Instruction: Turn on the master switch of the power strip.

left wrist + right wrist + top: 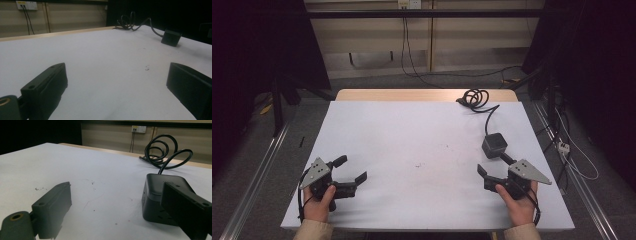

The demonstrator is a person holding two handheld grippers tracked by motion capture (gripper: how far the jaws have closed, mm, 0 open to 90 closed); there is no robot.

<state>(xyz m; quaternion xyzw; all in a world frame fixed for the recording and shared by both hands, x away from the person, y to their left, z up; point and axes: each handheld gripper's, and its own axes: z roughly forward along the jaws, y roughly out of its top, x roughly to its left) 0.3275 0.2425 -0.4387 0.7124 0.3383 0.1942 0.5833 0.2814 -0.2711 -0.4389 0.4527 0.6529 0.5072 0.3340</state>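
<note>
A black cube-shaped power adapter (pixel 494 145) sits on the white table (pixel 412 140) at the right, and its black cable runs back to a coil (pixel 474 97) at the far edge. My right gripper (pixel 493 164) is open just in front of the cube. In the right gripper view its right jaw overlaps the cube (pixel 156 195); I cannot tell whether they touch. Nothing is between the jaws of the right gripper (pixel 116 192). My left gripper (pixel 352 168) is open and empty near the front left. From the left gripper (pixel 116 72) the cube (pixel 171 37) appears far off.
The table's far edge is a bare wooden strip (pixel 412 94). On the wall behind is a socket (pixel 138 129) with cables hanging from it. Metal rails (pixel 257 170) run along both sides of the table. A few small dark specks (pixel 418 165) mark the middle of the surface.
</note>
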